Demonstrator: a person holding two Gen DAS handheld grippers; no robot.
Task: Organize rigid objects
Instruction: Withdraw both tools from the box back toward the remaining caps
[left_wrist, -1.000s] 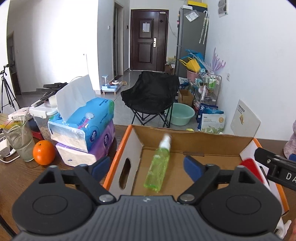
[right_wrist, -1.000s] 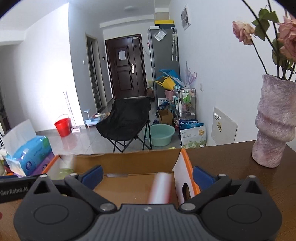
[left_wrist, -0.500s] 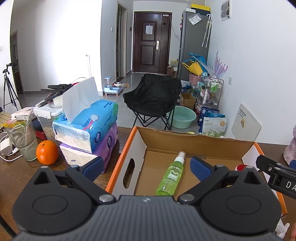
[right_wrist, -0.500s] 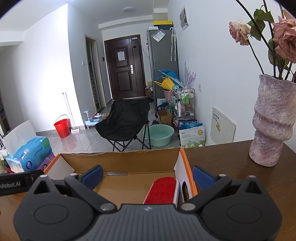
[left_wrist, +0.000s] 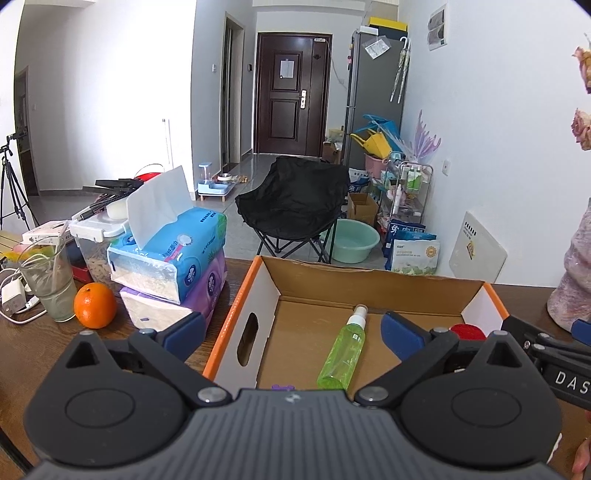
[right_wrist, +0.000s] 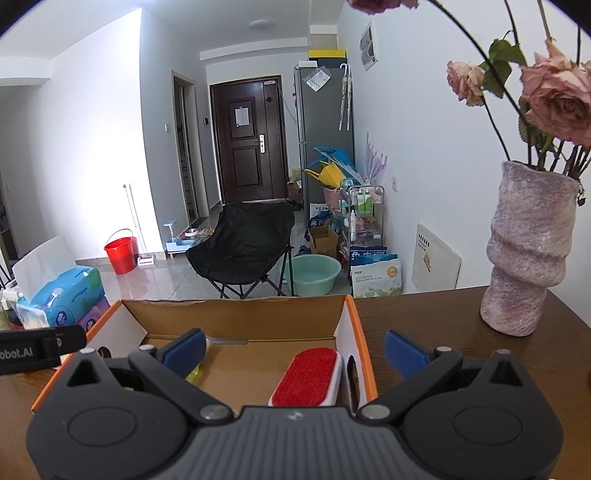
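An open cardboard box (left_wrist: 258, 295) with orange rims sits on the brown table. A green spray bottle (left_wrist: 341, 356) lies flat on the box floor, its white nozzle pointing away. My left gripper (left_wrist: 291, 334) hovers above and short of the bottle, jaws wide open, touching nothing. In the right wrist view the same box (right_wrist: 354, 321) holds a red and white lint brush (right_wrist: 308, 376) against its right wall. Over that brush my right gripper (right_wrist: 295, 350) stands open and holds nothing. A sliver of the green bottle (right_wrist: 194, 374) shows behind its left finger.
Stacked tissue packs (left_wrist: 173, 266), an orange (left_wrist: 95, 305) and a glass (left_wrist: 50, 280) with a charger cable stand left of the box. A pink vase (right_wrist: 528, 258) with dried roses stands on the table to the right. A black folding chair (left_wrist: 291, 206) is beyond the table edge.
The green bottle dropped from mid-air to lie flat in the box; the lint brush fell and settled too. Both grippers drew back and up slightly, and the left jaws spread a little wider.
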